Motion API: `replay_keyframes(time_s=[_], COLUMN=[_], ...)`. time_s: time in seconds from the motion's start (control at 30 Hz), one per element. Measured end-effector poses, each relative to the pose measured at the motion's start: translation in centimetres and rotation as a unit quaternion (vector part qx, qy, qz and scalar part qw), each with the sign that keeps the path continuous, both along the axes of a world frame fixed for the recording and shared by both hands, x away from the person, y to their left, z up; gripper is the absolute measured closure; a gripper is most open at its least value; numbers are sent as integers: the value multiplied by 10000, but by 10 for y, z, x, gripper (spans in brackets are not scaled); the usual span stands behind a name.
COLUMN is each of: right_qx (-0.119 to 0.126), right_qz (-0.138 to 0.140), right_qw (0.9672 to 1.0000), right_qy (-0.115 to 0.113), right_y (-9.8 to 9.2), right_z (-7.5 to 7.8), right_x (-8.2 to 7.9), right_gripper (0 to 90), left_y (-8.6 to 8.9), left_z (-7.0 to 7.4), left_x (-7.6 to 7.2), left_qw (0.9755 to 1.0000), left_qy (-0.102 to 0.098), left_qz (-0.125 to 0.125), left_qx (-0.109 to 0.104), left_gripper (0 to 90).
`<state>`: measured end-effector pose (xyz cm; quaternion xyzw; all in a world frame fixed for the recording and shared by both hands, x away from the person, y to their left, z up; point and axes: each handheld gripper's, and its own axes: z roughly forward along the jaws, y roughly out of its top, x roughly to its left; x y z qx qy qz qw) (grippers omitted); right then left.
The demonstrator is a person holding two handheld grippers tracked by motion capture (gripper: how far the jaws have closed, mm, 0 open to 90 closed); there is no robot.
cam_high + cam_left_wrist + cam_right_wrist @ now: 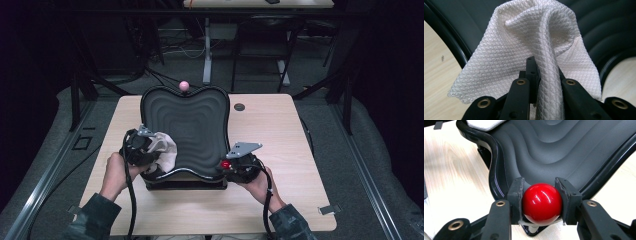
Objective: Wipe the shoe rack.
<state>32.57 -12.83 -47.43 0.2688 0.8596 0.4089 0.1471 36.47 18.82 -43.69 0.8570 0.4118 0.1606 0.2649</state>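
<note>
High view: L gripper (141, 148) w/ cloth (165, 150), no legible writing.

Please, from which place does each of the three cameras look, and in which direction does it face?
High view: above the person's side, facing forward and down on the table; forearms, hands and both grippers show.
Left gripper view: on the left gripper, looking along its jaws, shut on the white cloth.
Right gripper view: on the right gripper, looking along its jaws, shut on the red ball.
Shared: all show the black ridged tray.
</note>
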Motion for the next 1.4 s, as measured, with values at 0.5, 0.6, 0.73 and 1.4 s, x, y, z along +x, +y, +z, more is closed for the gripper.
replay_keyframes(time_s=[0.5, 0.6, 0.73, 1.4], right_qx=[8, 10, 38, 17], right_qz=[35, 40, 48, 60], right_qw=[10000, 10000, 10000, 10000], right_qy=[0, -1, 1, 17], right_y=[-1, -1, -1, -2], right_z=[0, -1, -1, -1], right_x=[0, 0, 0, 1], right_gripper=[599, 599, 598, 598], left_y=[-5, -8, -10, -19], left_z=[34, 42, 50, 77], left_x=[62, 73, 89, 136], left_qw=[9994, 9991, 9983, 9937], left_qy=[-97, -127, -147, -361], left_qz=[339, 407, 559, 1060], left_qx=[10, 79, 47, 71], left_gripper=[826, 826, 826, 824])
